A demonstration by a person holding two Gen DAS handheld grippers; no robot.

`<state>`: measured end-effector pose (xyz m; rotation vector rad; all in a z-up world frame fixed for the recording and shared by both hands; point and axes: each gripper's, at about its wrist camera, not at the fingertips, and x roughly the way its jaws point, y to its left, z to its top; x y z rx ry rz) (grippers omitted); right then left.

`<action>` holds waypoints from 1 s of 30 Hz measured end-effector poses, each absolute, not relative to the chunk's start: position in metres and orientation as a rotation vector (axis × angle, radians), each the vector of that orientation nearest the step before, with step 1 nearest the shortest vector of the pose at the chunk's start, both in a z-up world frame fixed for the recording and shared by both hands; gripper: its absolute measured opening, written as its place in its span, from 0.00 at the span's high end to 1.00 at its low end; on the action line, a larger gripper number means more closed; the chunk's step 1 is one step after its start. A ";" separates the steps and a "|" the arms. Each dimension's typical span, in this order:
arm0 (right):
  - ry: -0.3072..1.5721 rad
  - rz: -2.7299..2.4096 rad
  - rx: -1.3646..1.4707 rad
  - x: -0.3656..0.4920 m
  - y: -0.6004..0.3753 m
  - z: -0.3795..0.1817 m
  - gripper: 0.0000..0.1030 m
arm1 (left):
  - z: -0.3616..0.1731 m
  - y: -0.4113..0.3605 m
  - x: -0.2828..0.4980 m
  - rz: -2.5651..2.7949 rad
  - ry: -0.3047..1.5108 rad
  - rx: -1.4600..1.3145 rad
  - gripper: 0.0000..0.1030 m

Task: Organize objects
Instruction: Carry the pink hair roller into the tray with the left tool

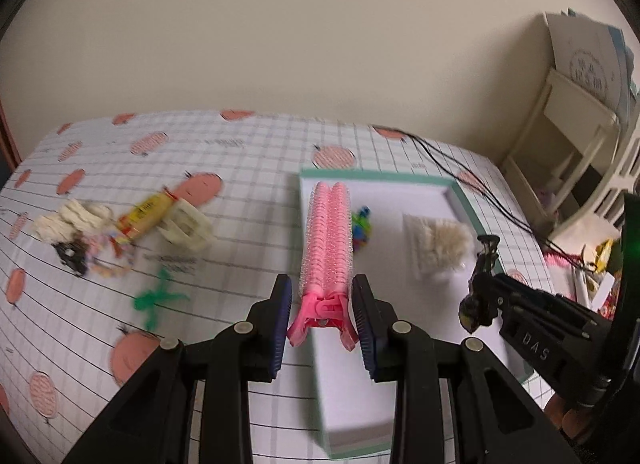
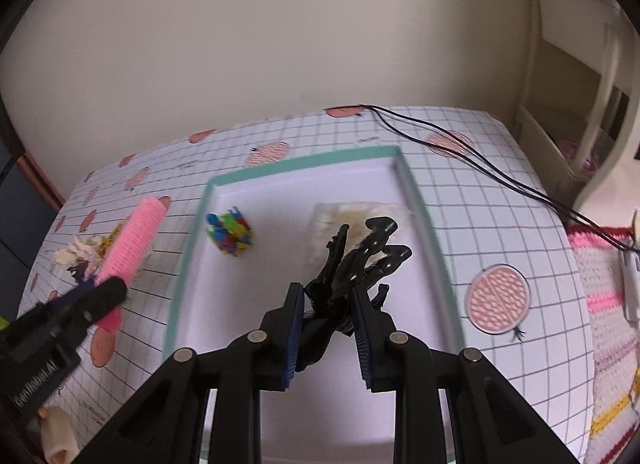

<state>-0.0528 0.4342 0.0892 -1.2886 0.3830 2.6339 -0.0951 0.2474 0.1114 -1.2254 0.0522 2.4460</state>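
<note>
My left gripper (image 1: 322, 318) is shut on the handles of a pink roller hair clip (image 1: 327, 240), held above the left edge of a white tray with a mint rim (image 1: 460, 188). The same pink roller hair clip (image 2: 134, 238) shows at the left of the right wrist view. My right gripper (image 2: 326, 326) is shut on a black claw hair clip (image 2: 360, 260), held over the tray (image 2: 304, 162). A bundle of small colourful clips (image 2: 230, 232) and a fluffy cream clip (image 2: 340, 216) lie in the tray.
Left of the tray on the checked tablecloth (image 1: 240, 168) lies a pile: cream scrunchie (image 1: 68, 220), cream claw clip (image 1: 188, 224), yellow packet (image 1: 144, 218), small black clip (image 1: 72, 256), green bow (image 1: 158, 298). Black cables (image 2: 480, 164) cross the far right. A cream shelf (image 1: 572, 136) stands right.
</note>
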 end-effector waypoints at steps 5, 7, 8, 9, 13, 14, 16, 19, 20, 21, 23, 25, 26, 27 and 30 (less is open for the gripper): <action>0.357 2.588 -1.319 -0.053 0.439 0.080 0.75 | 0.096 0.270 -0.088 2.395 0.096 -1.256 0.69; 0.352 2.574 -1.334 -0.056 0.437 0.076 0.75 | 0.091 0.276 -0.087 2.381 0.113 -1.264 0.69; 0.351 2.567 -1.341 -0.057 0.437 0.074 0.75 | 0.088 0.277 -0.086 2.376 0.115 -1.273 0.69; 0.347 2.559 -1.352 -0.057 0.436 0.072 0.75 | 0.086 0.278 -0.087 2.370 0.117 -1.282 0.69; 0.332 2.537 -1.393 -0.060 0.433 0.065 0.75 | 0.073 0.280 -0.089 2.353 0.121 -1.331 0.69; 0.332 2.533 -1.406 -0.061 0.432 0.062 0.75 | 0.070 0.280 -0.088 2.347 0.119 -1.341 0.69; 0.335 2.526 -1.418 -0.062 0.430 0.060 0.75 | 0.064 0.280 -0.090 2.331 0.104 -1.370 0.69; 0.340 2.523 -1.433 -0.063 0.429 0.057 0.74 | 0.056 0.279 -0.092 2.310 0.088 -1.413 0.68; 0.335 2.522 -1.433 -0.063 0.428 0.057 0.74 | 0.053 0.279 -0.093 2.305 0.090 -1.424 0.68; 0.333 2.521 -1.434 -0.063 0.428 0.057 0.74 | 0.051 0.279 -0.093 2.303 0.092 -1.434 0.69; 0.339 2.527 -1.436 -0.063 0.427 0.058 0.74 | 0.051 0.279 -0.093 2.298 0.089 -1.434 0.69; 0.336 2.525 -1.436 -0.063 0.427 0.058 0.74 | 0.053 0.279 -0.093 2.301 0.090 -1.432 0.69; 0.336 2.525 -1.434 -0.063 0.427 0.058 0.74 | 0.053 0.279 -0.093 2.292 0.081 -1.433 0.69; 0.334 2.526 -1.431 -0.063 0.427 0.059 0.74 | 0.054 0.279 -0.093 2.281 0.069 -1.436 0.69; 0.347 2.545 -1.402 -0.063 0.427 0.063 0.74 | 0.058 0.277 -0.091 2.280 0.051 -1.429 0.69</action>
